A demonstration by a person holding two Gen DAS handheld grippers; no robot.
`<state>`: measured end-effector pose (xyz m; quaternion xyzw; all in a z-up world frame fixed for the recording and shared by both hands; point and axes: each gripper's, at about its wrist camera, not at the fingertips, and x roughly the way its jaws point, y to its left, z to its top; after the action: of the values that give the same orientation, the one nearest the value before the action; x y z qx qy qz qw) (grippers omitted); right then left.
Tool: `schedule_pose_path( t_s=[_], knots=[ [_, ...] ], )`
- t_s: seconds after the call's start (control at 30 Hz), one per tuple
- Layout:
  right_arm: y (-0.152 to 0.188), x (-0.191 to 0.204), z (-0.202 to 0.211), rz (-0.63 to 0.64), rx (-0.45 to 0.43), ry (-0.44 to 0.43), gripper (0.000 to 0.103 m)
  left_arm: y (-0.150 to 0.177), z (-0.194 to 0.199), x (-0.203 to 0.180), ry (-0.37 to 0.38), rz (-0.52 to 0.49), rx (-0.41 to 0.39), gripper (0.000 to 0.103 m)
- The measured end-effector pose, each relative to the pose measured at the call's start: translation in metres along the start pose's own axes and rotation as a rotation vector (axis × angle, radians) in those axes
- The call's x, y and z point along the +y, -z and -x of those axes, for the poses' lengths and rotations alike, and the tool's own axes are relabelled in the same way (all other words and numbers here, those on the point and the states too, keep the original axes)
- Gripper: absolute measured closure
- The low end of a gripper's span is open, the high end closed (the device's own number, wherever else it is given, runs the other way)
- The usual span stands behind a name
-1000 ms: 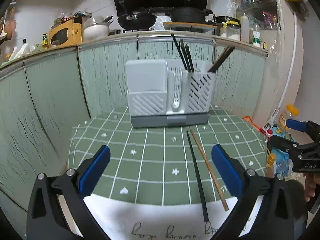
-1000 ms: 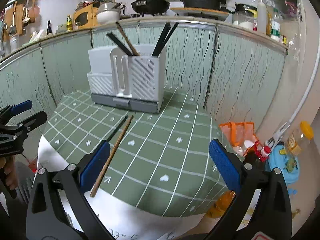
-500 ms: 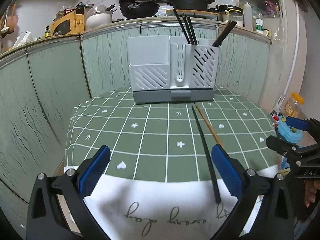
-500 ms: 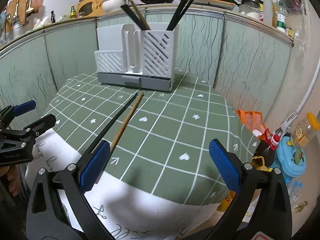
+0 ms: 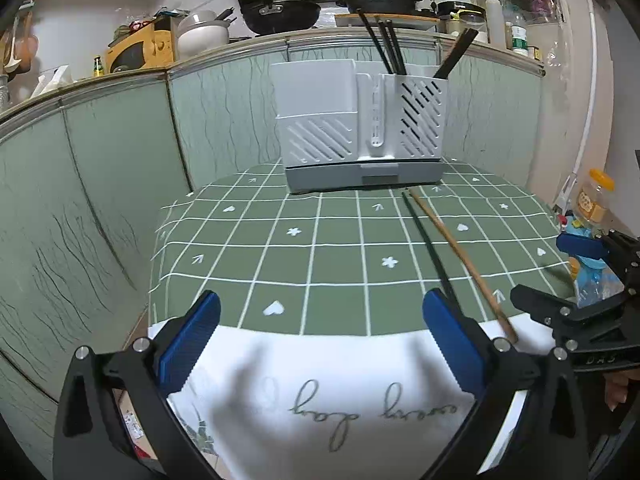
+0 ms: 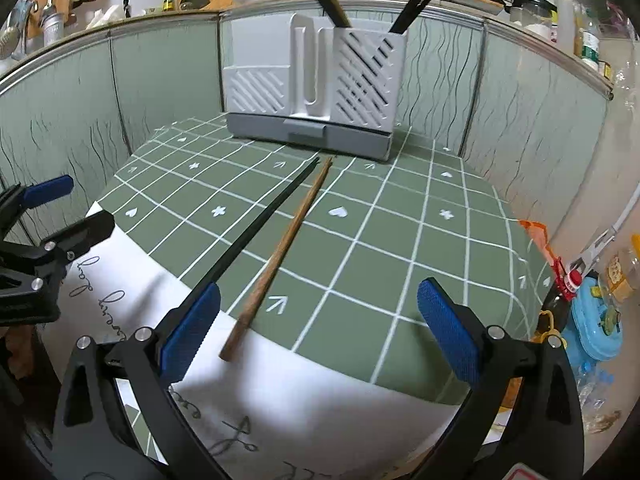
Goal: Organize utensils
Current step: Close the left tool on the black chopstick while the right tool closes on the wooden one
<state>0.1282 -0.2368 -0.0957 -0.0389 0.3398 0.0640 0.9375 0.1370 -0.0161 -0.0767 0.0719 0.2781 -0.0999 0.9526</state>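
Your left gripper (image 5: 320, 340) is spread wide w/ nothing between the blue pads (image 5: 188, 344), hanging over the near edge of the table where the white cloth (image 5: 320, 364) w/ script lettering overlaps the green grid tablecloth (image 5: 320, 264). Your right gripper (image 6: 320, 328) is just as wide apart & empty, low at the same near edge, to the right of the left one.

2 loose chopsticks lie flat on the tablecloth, side by side, tips pointing toward the holder. The black chopstick (image 6: 260, 224) is on the left; its near end runs behind your right gripper's left pad in the right wrist view, & behind your left gripper's right pad in the left wrist view. The wooden chopstick (image 6: 280, 256) sits just right of it: tips nearly meet at the far end, the butts fan apart toward you. Its thick end rests on the white cloth, inside your right gripper's span, nearer the left pad, not touched by either finger.

The white slotted utensil holder (image 5: 360, 120) on its grey base stands upright at the far side of the table, against the green panel wall. Its right-hand compartment already has several dark chopsticks (image 5: 384, 46) leaning out; the right wrist view shows a wooden one among them. Can't tell what's in the left compartment.
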Motion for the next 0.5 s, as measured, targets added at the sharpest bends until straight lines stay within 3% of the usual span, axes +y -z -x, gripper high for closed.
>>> schedule_pose_path(
  t_s=[0.1,0.3,0.5],
  knots=[
    [0.000,0.006,-0.007,0.004,0.011,-0.004,0.017,0.004,0.001,0.006,-0.010,0.005,0.001,0.004],
    [-0.001,0.017,-0.023,-0.002,0.038,0.000,0.040,0.007,0.000,0.013,-0.041,0.019,0.012,0.004],
    [0.000,0.016,-0.034,-0.064,0.050,0.001,0.069,0.008,0.000,0.010,-0.069,-0.001,0.002,0.004]
  ],
)
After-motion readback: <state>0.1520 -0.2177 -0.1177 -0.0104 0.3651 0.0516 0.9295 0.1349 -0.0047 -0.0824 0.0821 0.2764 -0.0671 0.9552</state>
